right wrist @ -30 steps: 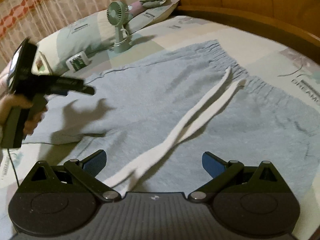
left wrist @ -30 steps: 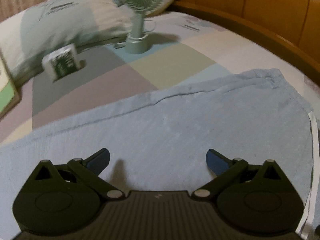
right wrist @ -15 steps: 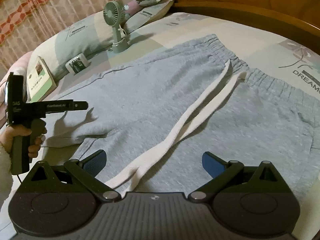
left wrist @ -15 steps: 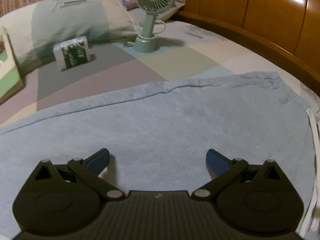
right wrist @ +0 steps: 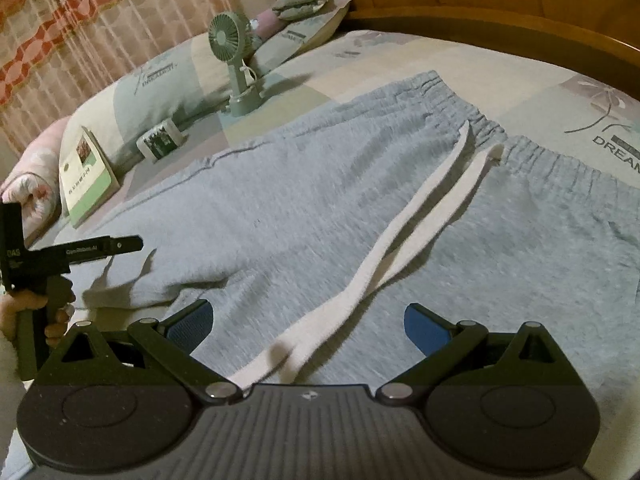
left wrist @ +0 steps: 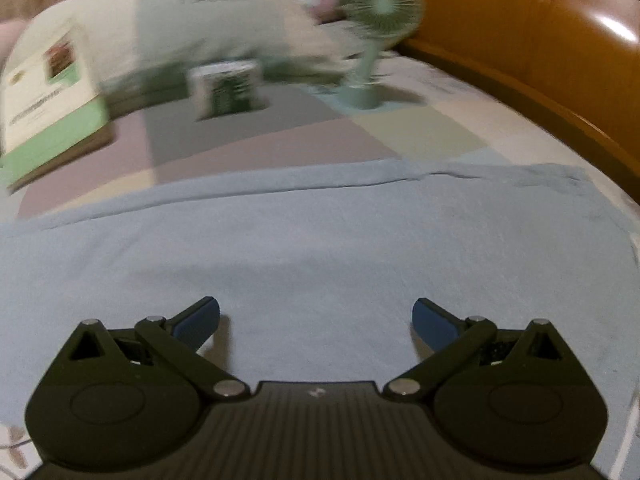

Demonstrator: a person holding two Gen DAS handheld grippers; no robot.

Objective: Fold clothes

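Fold not started: grey sweatpants [right wrist: 320, 216] lie flat on the bed [right wrist: 500, 60], white drawstring [right wrist: 404, 232] running 1-to-7 o'clock; left gripper [left wrist: 316, 318] and right gripper [right wrist: 306, 320] both wide open, empty, over fabric.

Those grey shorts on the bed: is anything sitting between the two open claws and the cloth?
Nothing visible does. The left gripper and right gripper are open over the bare grey shorts; only their own white drawstring lies on top. The fan and book sit beyond the cloth.
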